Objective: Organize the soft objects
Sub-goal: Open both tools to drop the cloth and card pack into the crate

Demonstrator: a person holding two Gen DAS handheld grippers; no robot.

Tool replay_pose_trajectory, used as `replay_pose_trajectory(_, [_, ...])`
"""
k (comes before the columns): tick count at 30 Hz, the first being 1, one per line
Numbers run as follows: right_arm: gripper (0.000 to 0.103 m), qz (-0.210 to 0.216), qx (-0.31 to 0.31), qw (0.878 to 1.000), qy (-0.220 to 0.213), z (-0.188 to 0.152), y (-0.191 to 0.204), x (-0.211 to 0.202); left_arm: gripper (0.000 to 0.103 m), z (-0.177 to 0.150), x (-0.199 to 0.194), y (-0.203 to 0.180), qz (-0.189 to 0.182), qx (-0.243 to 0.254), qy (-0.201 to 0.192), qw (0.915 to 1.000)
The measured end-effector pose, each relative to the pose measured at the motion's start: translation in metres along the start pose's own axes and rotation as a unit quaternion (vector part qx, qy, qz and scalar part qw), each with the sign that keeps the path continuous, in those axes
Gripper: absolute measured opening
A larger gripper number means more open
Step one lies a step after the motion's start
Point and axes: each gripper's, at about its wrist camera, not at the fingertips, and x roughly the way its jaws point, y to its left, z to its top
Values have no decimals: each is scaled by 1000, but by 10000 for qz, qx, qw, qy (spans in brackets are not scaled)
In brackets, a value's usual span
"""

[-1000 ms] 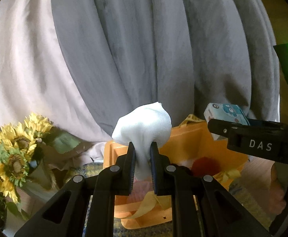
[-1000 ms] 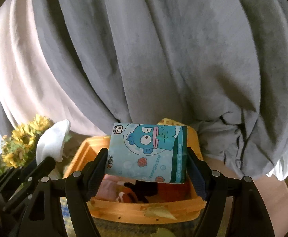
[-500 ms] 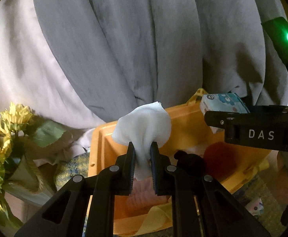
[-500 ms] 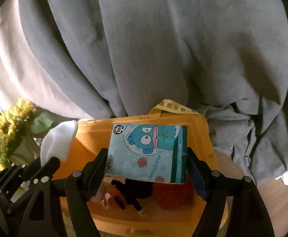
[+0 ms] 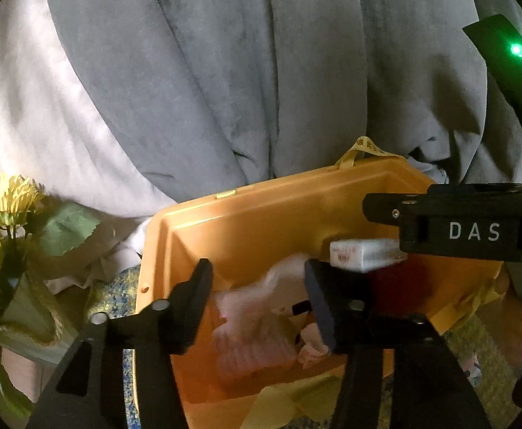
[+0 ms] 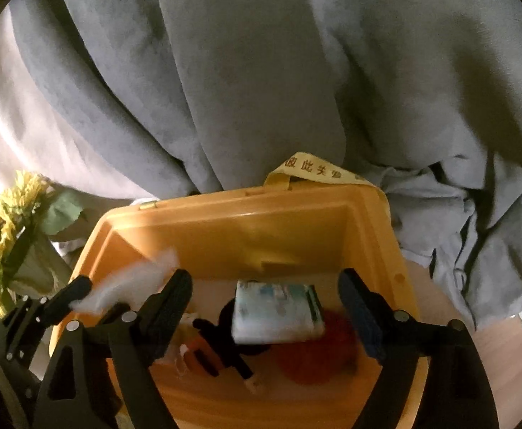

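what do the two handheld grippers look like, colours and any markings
Both are matte black plastic with angular, wedge-shaped fingers and silver screw heads: the left gripper and the right gripper. In the left wrist view the right gripper's side carries white "DAS" lettering, with a green light above. No sleeves or cables show.

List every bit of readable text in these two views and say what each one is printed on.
"DAS": white letters on the black body of the right tongs, seen from the left wrist.
Dark Chinese characters on the yellow ribbon behind the orange bin: visible, too soft to read reliably.
Red print on the end of the tissue pack: blurred, unreadable.
Tissue pack's printed face in the right wrist view: blurred, unreadable.
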Motion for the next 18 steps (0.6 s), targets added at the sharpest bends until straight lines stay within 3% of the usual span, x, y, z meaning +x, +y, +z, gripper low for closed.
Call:
replay_pose_trajectory(6, [85,-124,-50,9995,-278,-1,0,-20,73,2,-18,1,57,-92,-159,9998])
replay_pose_trajectory(18, [85,-358,-175,9925,-1152,-12,1,-90,77,4,-77,-2,157,-233,-710,9971])
